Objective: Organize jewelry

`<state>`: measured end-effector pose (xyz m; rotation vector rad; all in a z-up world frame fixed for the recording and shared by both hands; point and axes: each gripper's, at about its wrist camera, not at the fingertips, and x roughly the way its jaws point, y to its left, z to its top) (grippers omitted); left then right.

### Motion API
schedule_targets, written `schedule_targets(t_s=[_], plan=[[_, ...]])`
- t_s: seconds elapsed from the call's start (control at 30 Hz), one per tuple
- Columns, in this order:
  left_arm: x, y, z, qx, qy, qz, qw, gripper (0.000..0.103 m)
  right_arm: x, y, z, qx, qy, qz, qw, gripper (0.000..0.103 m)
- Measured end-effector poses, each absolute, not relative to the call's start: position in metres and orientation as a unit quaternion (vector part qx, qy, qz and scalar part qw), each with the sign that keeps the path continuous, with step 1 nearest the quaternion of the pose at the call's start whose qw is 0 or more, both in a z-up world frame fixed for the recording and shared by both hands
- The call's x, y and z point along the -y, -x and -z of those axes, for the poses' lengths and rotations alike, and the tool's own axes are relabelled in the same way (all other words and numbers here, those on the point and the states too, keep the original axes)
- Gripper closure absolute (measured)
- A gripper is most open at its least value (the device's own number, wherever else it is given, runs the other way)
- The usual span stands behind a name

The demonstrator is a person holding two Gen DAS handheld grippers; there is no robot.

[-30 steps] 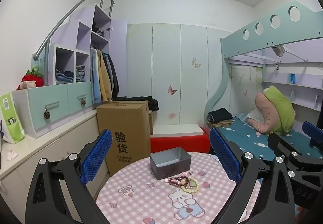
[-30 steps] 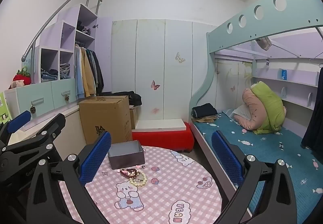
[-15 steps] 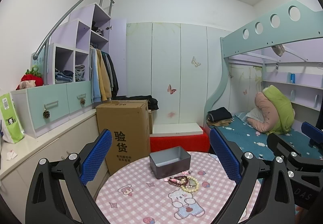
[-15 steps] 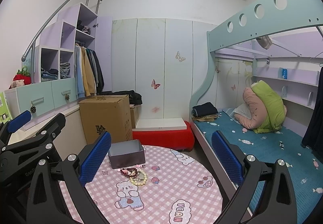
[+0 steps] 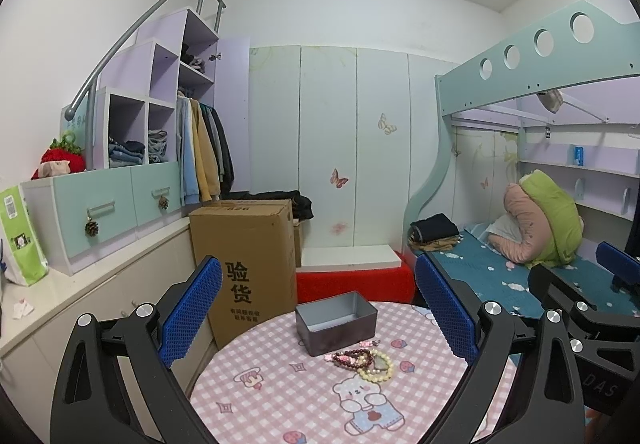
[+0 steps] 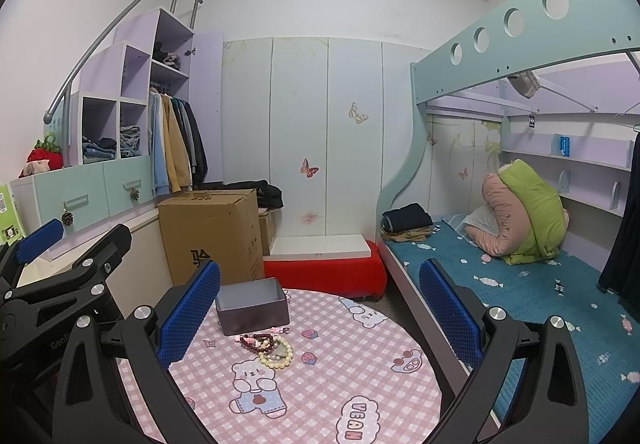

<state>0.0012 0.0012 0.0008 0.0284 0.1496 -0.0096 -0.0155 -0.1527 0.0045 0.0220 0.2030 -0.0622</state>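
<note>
A small pile of bead bracelets (image 5: 366,361), dark red and cream, lies on a round table with a pink checked cloth (image 5: 280,396). An open, empty grey metal box (image 5: 336,322) stands just behind the pile. The pile (image 6: 268,349) and the box (image 6: 252,306) also show in the right wrist view. My left gripper (image 5: 320,312) is open and empty, held above the near table edge. My right gripper (image 6: 320,312) is open and empty, to the right of the left one, which shows at the left edge of the right wrist view (image 6: 40,240).
A tall cardboard carton (image 5: 246,264) stands on the floor behind the table on the left. A red low step (image 5: 352,282) lies behind the table. A bunk bed with a teal cover (image 6: 520,284) runs along the right. Cabinets and drawers (image 5: 100,212) line the left wall.
Both grippers have shifted only slightly; the view barely drifts. The bracelets and the box have not moved.
</note>
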Motion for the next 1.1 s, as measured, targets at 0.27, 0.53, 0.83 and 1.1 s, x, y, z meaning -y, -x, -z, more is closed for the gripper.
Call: schedule_targets(t_s=[0.27, 0.53, 0.83, 1.1], plan=[[0.002, -0.001, -0.003, -0.074, -0.016, 0.004, 0.997, 0.009, 0.153, 0.015, -0.005, -0.102, -0.011, 0.031, 0.994, 0.006], [0.002, 0.0, -0.003, -0.074, -0.016, 0.005, 0.997, 0.009, 0.151, 0.015, -0.002, -0.103, -0.011, 0.031, 0.994, 0.006], [0.003, 0.001, -0.002, -0.076, -0.017, 0.006, 0.997, 0.009, 0.142, 0.011, 0.002, -0.105, -0.013, 0.03, 0.994, 0.006], [0.003, -0.003, 0.004, -0.079, -0.018, 0.007, 0.997, 0.009, 0.142, 0.011, 0.006, -0.107, -0.015, 0.029, 0.994, 0.006]])
